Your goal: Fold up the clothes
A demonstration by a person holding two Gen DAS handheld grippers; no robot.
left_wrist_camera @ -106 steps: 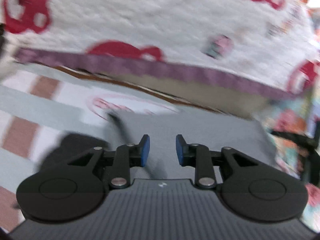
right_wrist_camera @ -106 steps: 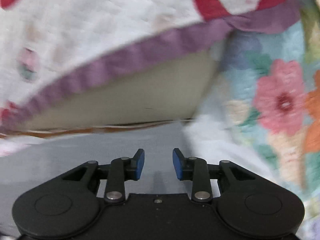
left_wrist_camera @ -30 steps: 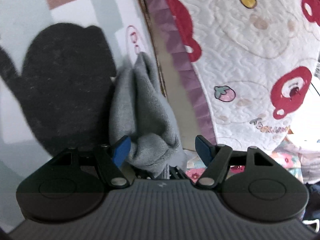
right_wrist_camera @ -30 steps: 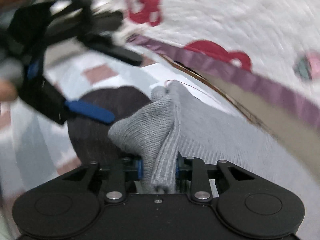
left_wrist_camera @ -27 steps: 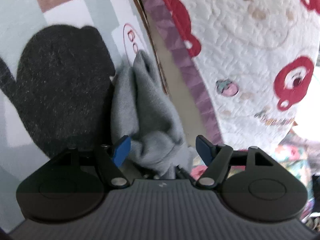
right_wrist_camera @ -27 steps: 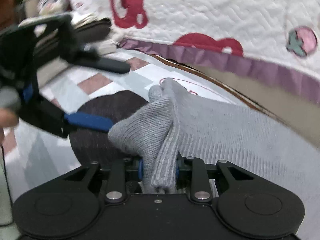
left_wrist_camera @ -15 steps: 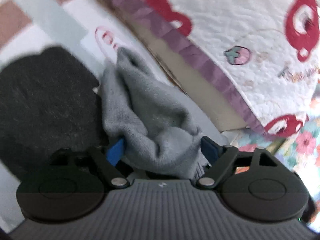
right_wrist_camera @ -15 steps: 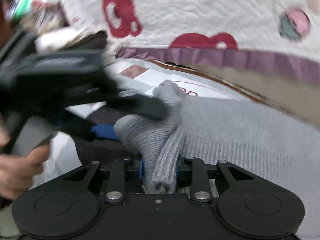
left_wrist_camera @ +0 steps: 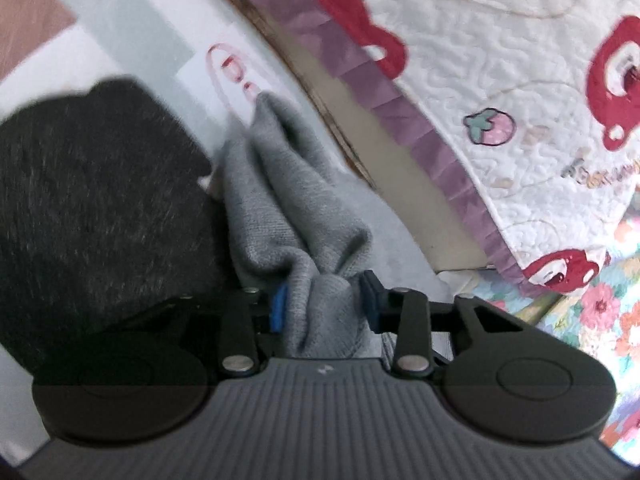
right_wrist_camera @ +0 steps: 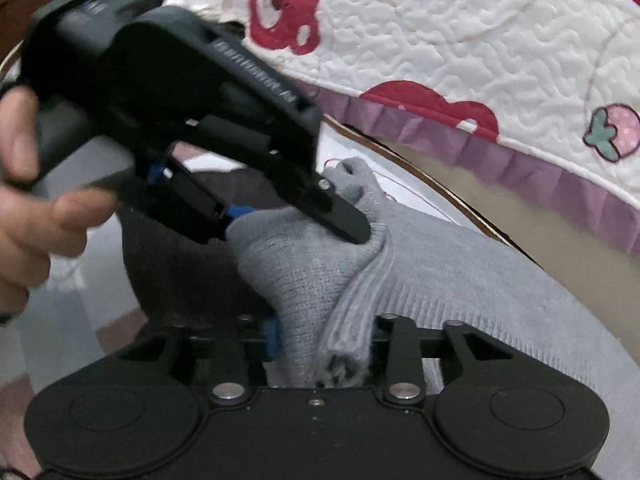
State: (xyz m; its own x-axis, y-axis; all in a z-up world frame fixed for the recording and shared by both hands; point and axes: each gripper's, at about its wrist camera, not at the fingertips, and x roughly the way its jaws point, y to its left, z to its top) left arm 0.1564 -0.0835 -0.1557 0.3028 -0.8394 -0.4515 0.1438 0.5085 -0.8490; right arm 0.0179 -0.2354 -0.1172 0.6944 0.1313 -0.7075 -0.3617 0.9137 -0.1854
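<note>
Through the left wrist camera I see my left gripper (left_wrist_camera: 322, 306) closing its jaws on a bunched fold of the grey knit sweater (left_wrist_camera: 280, 200), the blue pads (left_wrist_camera: 279, 306) pressing the cloth from both sides. The sweater rises from the jaws in a crumpled ridge and ends in a peak just beside a red drawing on the pale checked floor mat (left_wrist_camera: 120, 12). A dark fuzzy rug patch (left_wrist_camera: 92, 200) lies left of the sweater, touching it. On the right a white quilted bedspread (left_wrist_camera: 500, 40) with red bear prints and a purple frill hangs over the bed edge, and a flowered cloth (left_wrist_camera: 600, 308) shows at the far right.

Through the right wrist camera my right gripper (right_wrist_camera: 322, 340) pinches a gathered ribbed edge of the sweater (right_wrist_camera: 460, 280), though its jaws are easing apart slightly. The rest of the sweater spreads flat to the right, along the foot of the bed. Just ahead, the left gripper (right_wrist_camera: 296, 220), held in a hand (right_wrist_camera: 28, 216), nips the same bunch, near my own hold. The bedspread (right_wrist_camera: 460, 32) fills the top.
</note>
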